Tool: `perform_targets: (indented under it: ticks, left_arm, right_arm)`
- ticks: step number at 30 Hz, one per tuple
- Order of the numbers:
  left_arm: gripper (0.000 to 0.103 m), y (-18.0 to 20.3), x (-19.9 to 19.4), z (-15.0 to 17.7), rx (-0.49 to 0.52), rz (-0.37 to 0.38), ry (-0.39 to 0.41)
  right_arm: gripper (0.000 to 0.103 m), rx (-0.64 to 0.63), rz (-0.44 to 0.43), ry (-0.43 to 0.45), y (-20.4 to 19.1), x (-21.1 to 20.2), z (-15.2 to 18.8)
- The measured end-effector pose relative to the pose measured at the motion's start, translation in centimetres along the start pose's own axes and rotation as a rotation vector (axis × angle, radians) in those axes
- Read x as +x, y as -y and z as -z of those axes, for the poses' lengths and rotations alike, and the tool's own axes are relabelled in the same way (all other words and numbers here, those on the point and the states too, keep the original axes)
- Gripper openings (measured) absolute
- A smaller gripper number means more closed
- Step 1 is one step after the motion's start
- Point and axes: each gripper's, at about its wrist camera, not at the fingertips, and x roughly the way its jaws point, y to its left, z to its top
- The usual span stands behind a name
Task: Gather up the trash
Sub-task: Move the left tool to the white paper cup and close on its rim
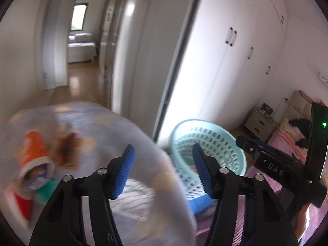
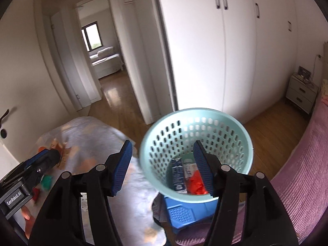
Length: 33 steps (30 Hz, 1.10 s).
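A white wardrobe fills the back of both views, and a pink bed is seen at the right. A surface under a pale patterned cloth is seen at the left. A mint perforated basket is set on a blue stool. Only the right wrist view looks into it: a dark carton and orange wrapper lie inside. Only the left wrist view shows, blurred, an orange cup and a red cup on the cloth. The fingers of the left gripper and right gripper are held apart, nothing between them.
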Motion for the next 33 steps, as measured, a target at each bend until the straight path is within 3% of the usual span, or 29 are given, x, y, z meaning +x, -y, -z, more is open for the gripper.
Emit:
perform_targets:
  ticks: [9, 17, 21, 25, 33]
  left_arm:
    - [0.063, -9.0, -7.6, 2.3, -0.108, -0.213, 0.047]
    - [0.064, -17.5, -10.8, 5.6, -0.257, -0.38, -0.02]
    - [0.068, -20.9, -10.7, 7.5, -0.363, -0.369, -0.079]
    - [0.068, -22.8, -9.9, 8.8, -0.446, -0.295, -0.103]
    - [0.064, -23.0, -7.8, 9.3, -0.44, -0.277, -0.103]
  right_arm:
    - [0.058, -0.107, -0.089, -0.007, -6.5, -0.5, 1.3]
    - [0.058, -0.153, -0.133, -0.044, -9.7, 0.4, 2.4]
    - [0.058, -0.162, -0.133, -0.056, -10.5, 0.5, 2.7]
    - [0.058, -0.165, -0.131, -0.064, -10.8, 0.6, 2.9]
    - [0.058, -0.179, -0.12, -0.069, -11.3, 0.8, 3.1]
